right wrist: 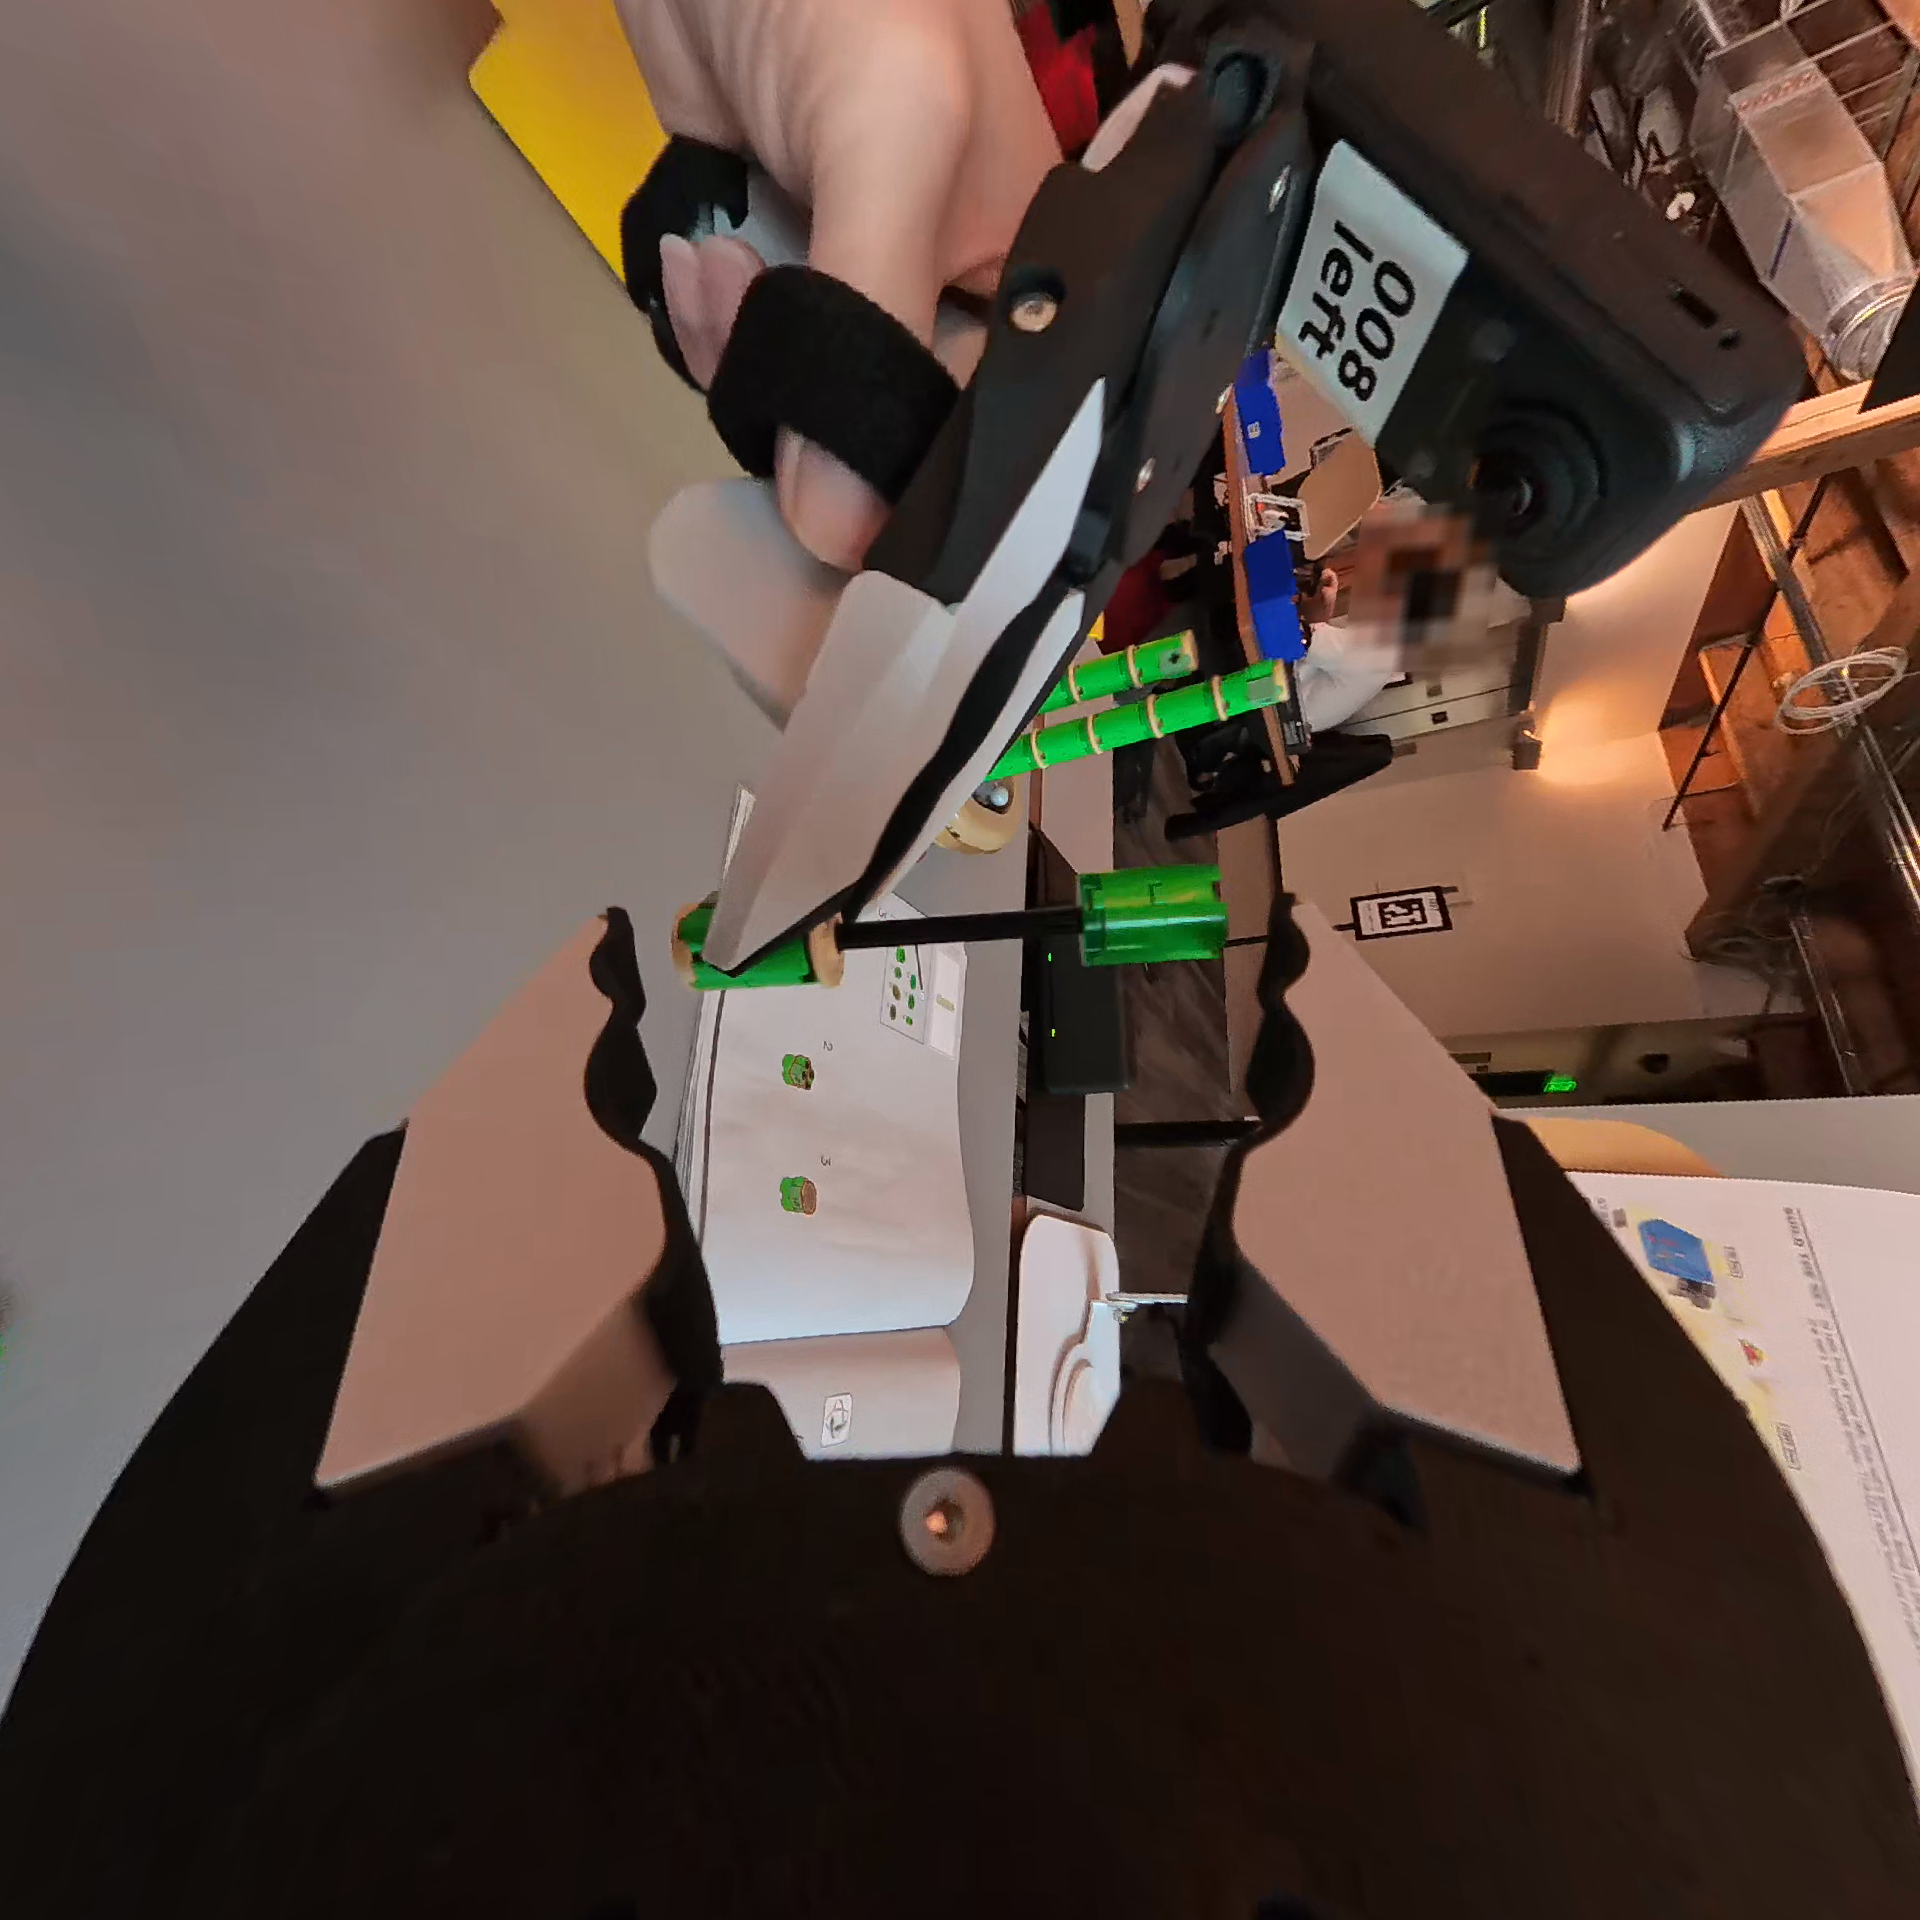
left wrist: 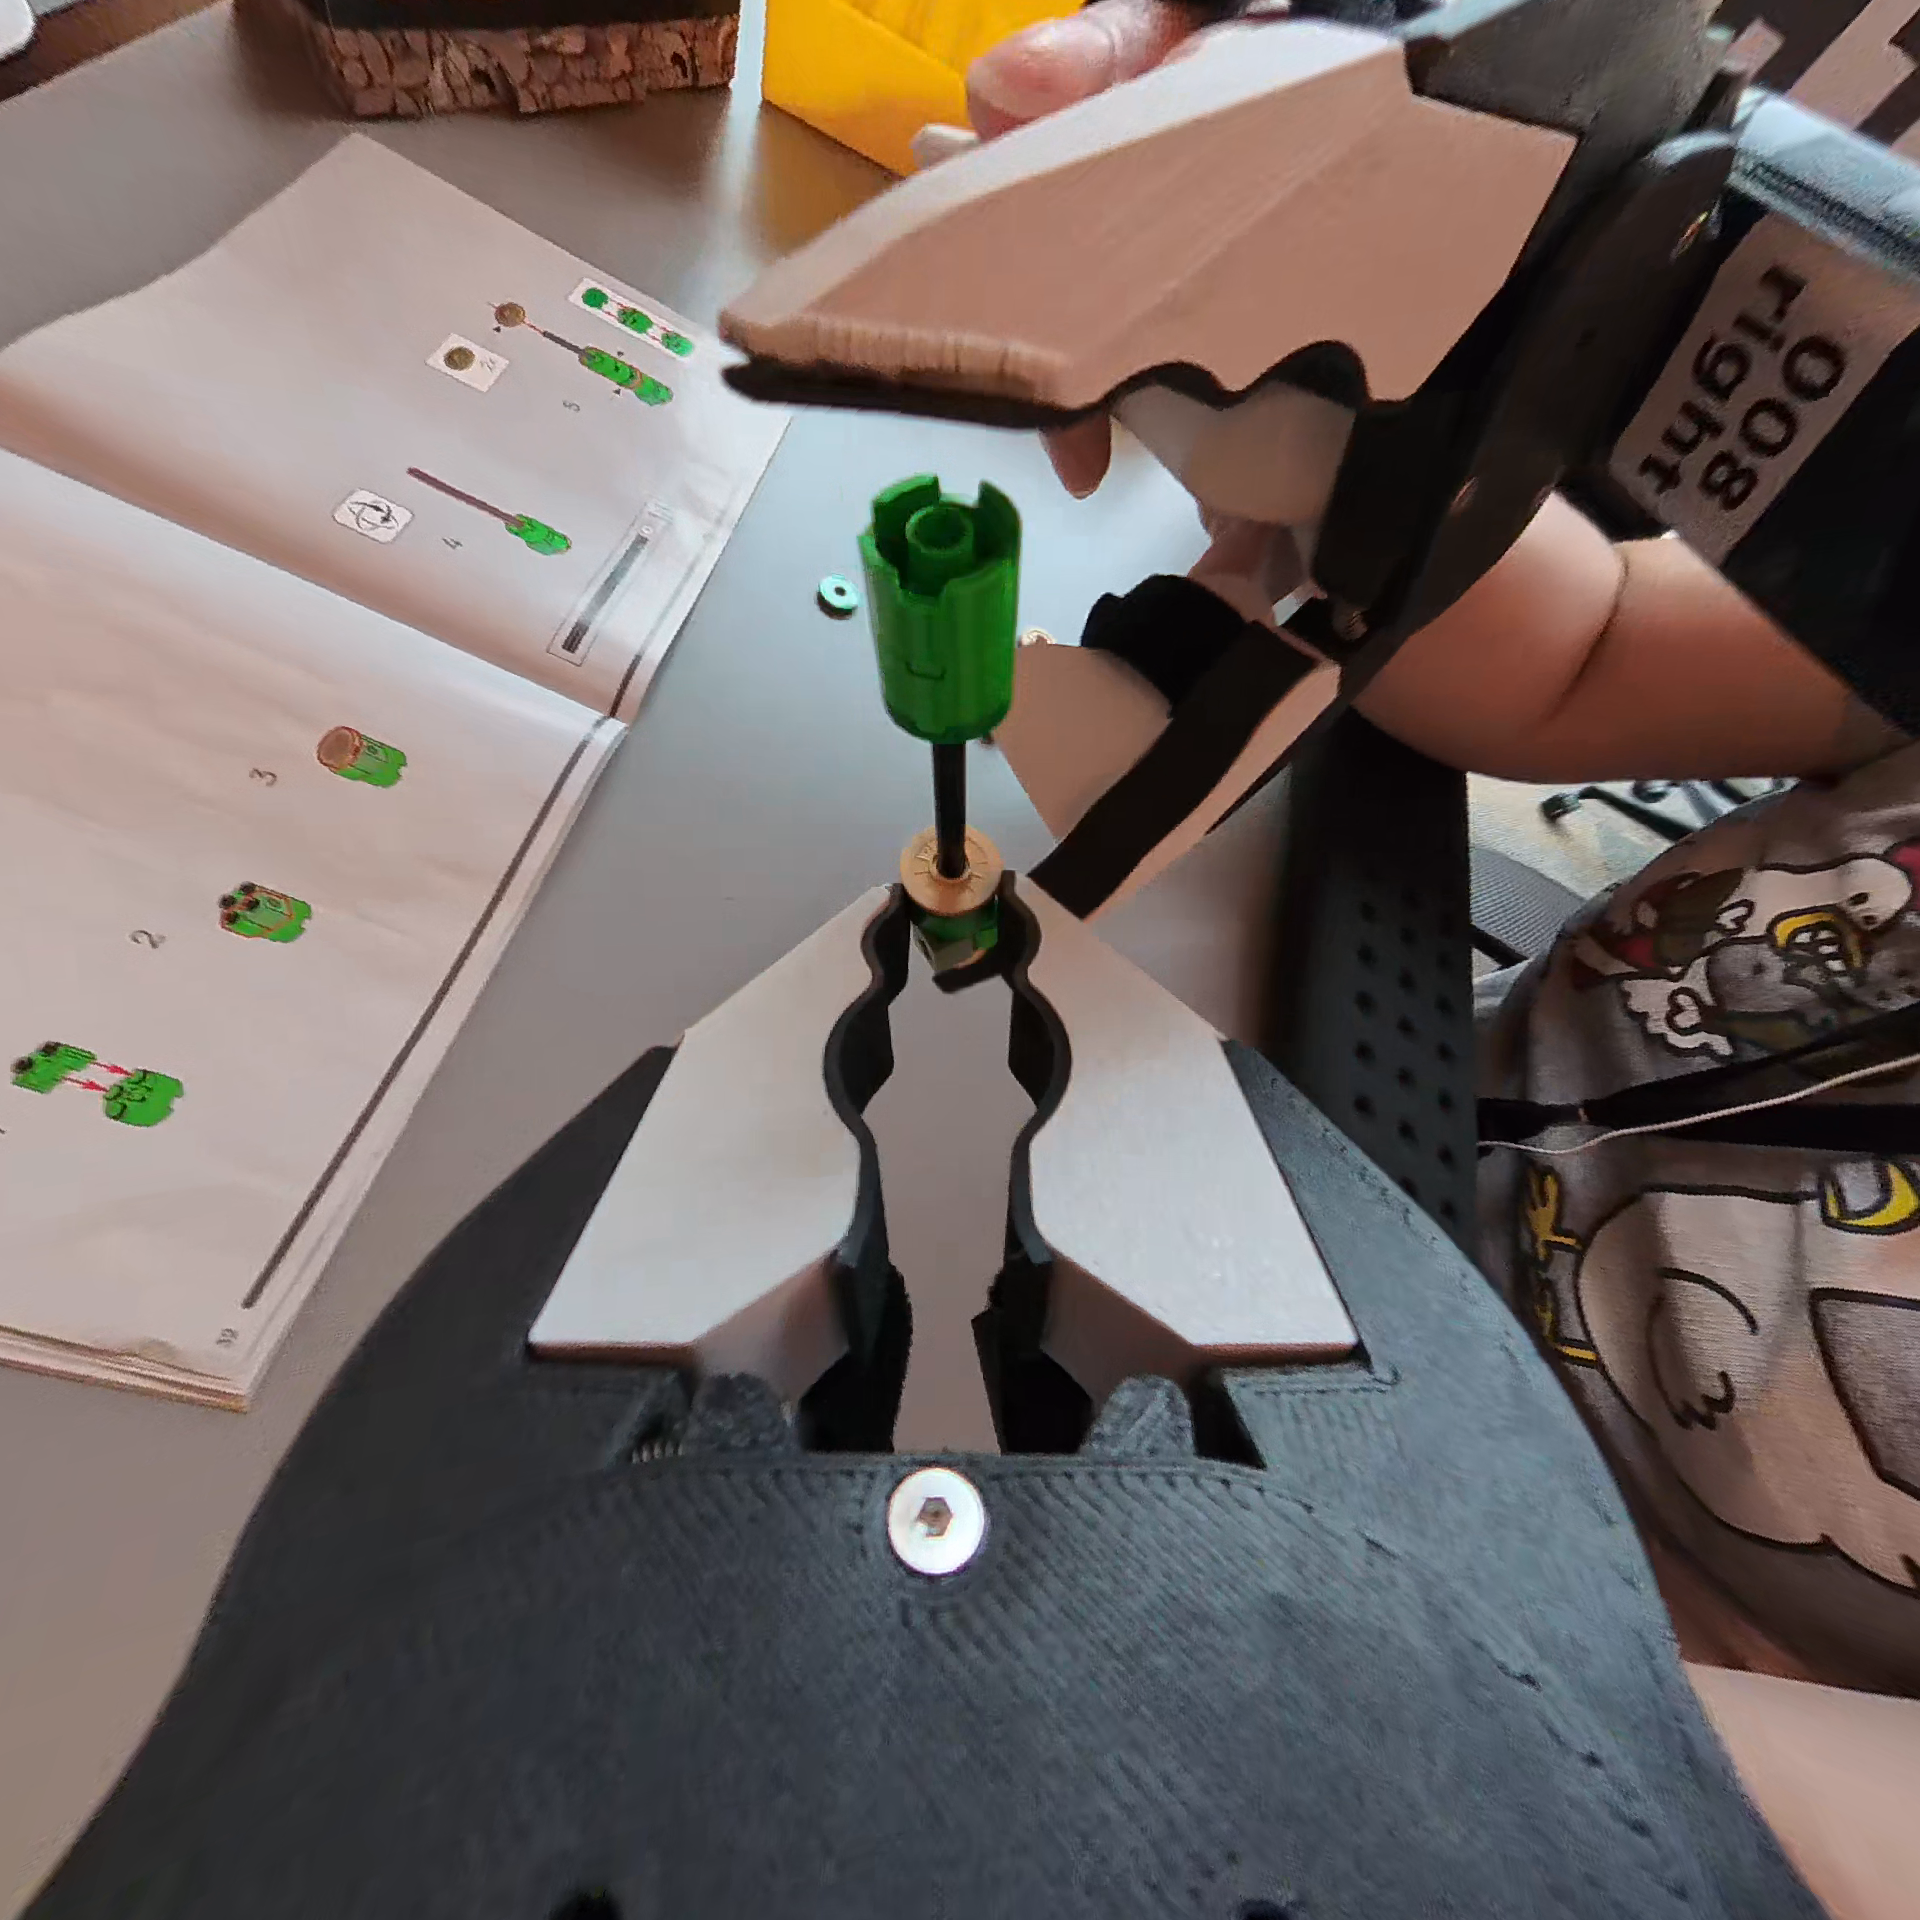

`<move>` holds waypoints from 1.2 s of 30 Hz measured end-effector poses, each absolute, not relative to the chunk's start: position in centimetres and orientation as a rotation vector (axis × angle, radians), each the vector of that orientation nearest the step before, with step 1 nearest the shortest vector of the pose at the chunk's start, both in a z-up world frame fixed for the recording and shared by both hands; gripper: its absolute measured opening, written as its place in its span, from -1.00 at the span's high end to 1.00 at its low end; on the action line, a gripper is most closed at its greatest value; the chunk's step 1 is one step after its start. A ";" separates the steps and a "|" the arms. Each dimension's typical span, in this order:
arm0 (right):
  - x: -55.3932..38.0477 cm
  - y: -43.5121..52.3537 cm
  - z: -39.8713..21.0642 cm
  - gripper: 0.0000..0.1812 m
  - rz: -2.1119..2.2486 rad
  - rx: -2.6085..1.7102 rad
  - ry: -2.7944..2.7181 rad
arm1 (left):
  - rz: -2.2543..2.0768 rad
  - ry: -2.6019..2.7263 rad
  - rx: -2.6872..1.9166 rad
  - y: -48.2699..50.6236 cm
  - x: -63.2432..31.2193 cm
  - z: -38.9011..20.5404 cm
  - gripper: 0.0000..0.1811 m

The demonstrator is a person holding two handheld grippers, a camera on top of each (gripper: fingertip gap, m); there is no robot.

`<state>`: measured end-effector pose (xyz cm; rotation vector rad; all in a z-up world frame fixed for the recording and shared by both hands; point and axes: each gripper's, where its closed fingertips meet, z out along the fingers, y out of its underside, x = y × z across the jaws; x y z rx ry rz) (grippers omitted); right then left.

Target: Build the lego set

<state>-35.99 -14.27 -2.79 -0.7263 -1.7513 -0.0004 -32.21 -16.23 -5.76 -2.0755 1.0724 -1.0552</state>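
Note:
My left gripper (left wrist: 951,906) is shut on a short green segment (left wrist: 961,928) capped with a tan ring (left wrist: 948,862). A black axle (left wrist: 949,795) rises from it to a green cylinder piece (left wrist: 940,613) at its far end. My right gripper (right wrist: 951,925) is open wide, with one finger on each side of the assembly and touching nothing. In the right wrist view the left gripper (right wrist: 743,951) pinches the green segment (right wrist: 774,968), and the axle (right wrist: 956,930) runs sideways to the green cylinder (right wrist: 1148,914). The right gripper (left wrist: 899,613) also shows in the left wrist view.
An open instruction booklet (left wrist: 312,675) lies on the grey table (left wrist: 727,790) at left. A small green ring (left wrist: 836,594) lies loose beyond it. A yellow bin (left wrist: 862,73) and a cork-textured base (left wrist: 520,52) stand at the back. Two built green stalks (right wrist: 1143,707) stand behind. A printed sheet (right wrist: 1766,1403) lies at right.

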 end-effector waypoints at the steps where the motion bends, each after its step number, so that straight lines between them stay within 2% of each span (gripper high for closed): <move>1: -36.0 -14.2 -3.0 -0.30 0.004 -0.733 -1.753 | -1.077 1.059 -2.080 -16.2 -32.2 -5.7 0.83; 36: -35.5 -13.9 -5.4 -0.12 0.056 -0.815 -1.835 | -1.164 1.030 -2.190 -16.5 -31.6 -7.2 0.83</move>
